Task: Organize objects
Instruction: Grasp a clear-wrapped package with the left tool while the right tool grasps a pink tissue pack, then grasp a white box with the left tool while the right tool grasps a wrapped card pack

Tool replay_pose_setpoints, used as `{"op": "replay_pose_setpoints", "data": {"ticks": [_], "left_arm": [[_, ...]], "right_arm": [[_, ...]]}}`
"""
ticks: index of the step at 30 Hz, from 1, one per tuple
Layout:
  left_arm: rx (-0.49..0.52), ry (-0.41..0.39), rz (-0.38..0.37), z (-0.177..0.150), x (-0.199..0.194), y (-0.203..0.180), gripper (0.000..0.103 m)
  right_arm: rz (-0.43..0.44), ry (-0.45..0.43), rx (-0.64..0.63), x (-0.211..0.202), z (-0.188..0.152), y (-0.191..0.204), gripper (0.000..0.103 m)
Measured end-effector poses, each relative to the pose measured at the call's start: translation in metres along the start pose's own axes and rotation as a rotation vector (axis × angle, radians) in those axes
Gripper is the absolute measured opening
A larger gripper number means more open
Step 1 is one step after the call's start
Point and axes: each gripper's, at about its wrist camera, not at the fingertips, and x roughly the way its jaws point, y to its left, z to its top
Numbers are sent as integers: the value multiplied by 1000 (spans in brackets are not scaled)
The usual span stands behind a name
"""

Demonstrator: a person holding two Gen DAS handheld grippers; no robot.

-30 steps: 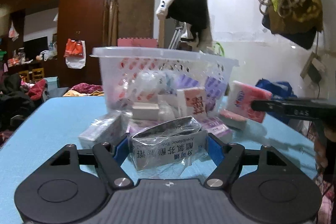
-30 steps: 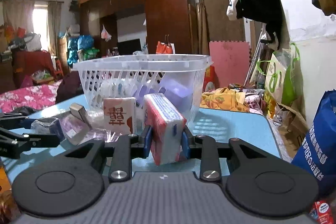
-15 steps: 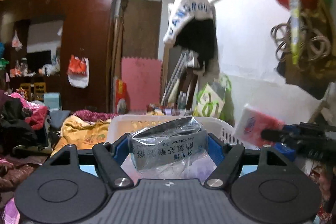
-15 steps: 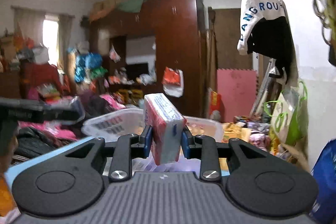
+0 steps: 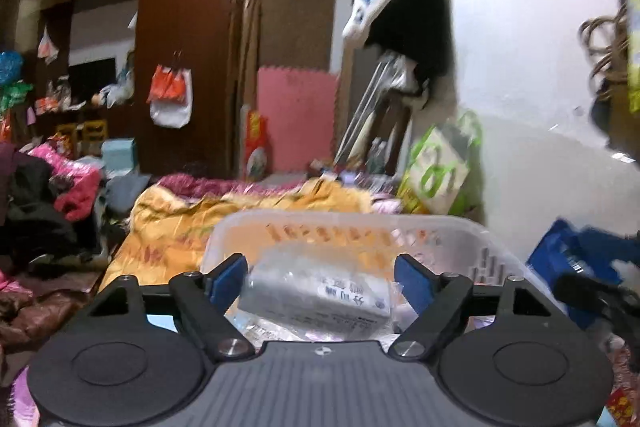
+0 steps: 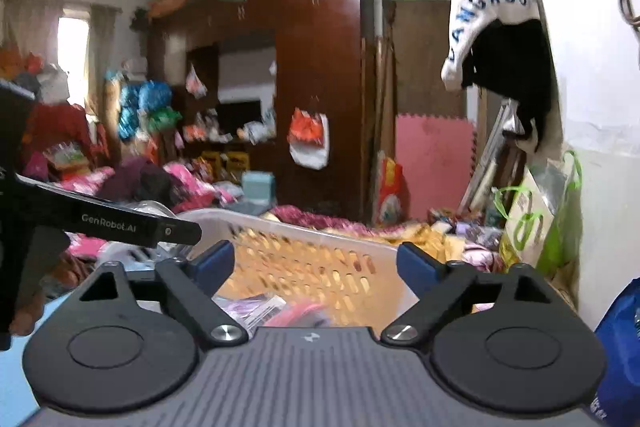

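Observation:
My left gripper (image 5: 320,277) is open above the white plastic basket (image 5: 472,235). The plastic-wrapped grey medicine box (image 5: 316,297) sits tilted between the spread blue pads, free of them, over the basket's contents. My right gripper (image 6: 316,263) is open and empty above the same basket (image 6: 320,239). A blurred pink tissue pack (image 6: 300,313) lies in the basket just below it, beside purple packets (image 6: 256,305). The left gripper's black body (image 6: 100,219) shows at the left of the right wrist view.
A blue bag (image 5: 568,263) stands to the right of the basket, and shows in the right wrist view (image 6: 620,343). Green-and-white bags (image 6: 536,223) lean on the white wall. Behind lie an orange blanket (image 5: 224,223), piled clothes and a dark wardrobe (image 6: 320,87).
Both grippers rose over the basket and opened. The grey box has slipped free of the left pads, and the pink tissue pack has dropped from the right gripper into the basket.

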Motion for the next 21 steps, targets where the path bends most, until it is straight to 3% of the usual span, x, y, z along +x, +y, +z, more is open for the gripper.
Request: {"op": "replay_pose_setpoints", "data": {"ticks": [3,9,12,14,16,18,21], "left_arm": [[6,-2,-21,6,-2,-2,94],[31,64,14,7,21,-7,93],[2,1,0,-9,-10,8,93],[15,-44,-35,-31,-41,18,94],[75,-47,-20,-64,-64,24,99],[111,12,13,-93,-68,31,99],[64,81,-8,-123,-64,52,90]], "right_arm": [[52,-17,18,-26,-9,-1,103],[47,14,-6,-37,-23,-3,103],[34,33,-2,-36,-33,-10,103],[28,106,2,-27,-48,-18,103],[23,209,2,-8,-62,-24,98],[29,293,19,11,-73,-27,76],[63,344,31,25,-83,-26,73]]}}
